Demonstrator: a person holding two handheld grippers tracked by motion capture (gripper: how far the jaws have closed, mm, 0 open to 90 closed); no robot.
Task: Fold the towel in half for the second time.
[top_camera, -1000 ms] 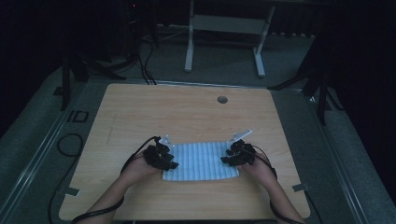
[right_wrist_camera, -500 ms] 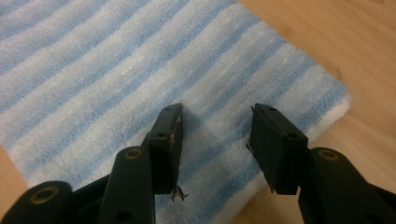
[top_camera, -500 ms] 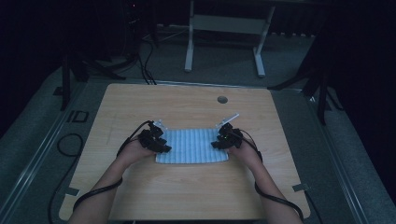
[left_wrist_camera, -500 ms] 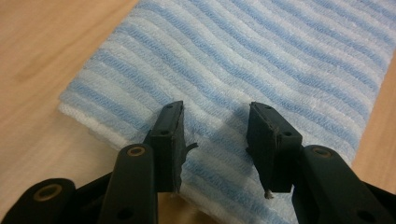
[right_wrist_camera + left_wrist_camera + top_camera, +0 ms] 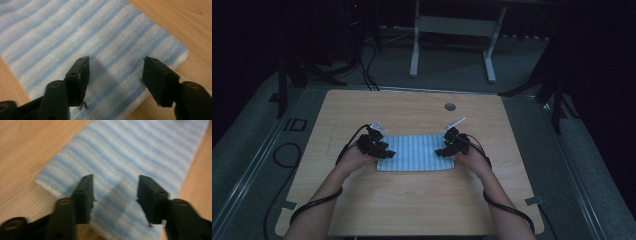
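Cloth [image 5: 414,152] with blue and white stripes lies flat on the wooden table [image 5: 412,205], near the middle and a little toward the person's side. It looks folded, because the edge is thick in both gripper views.

The left gripper [image 5: 379,149] is at the left end of the cloth, and the left hand [image 5: 357,156] holds it from behind. In the left gripper view its two black jaws stand apart over the cloth [image 5: 140,152], close to one corner, and nothing is between them.

The right gripper [image 5: 447,148] is at the right end of the cloth, held by the right hand [image 5: 468,157]. In the right gripper view the jaws are also wide apart above the striped cloth [image 5: 75,32], beside its corner, and they clamp nothing.

A small round hole [image 5: 450,106] is in the table near its far edge, well apart from the cloth.
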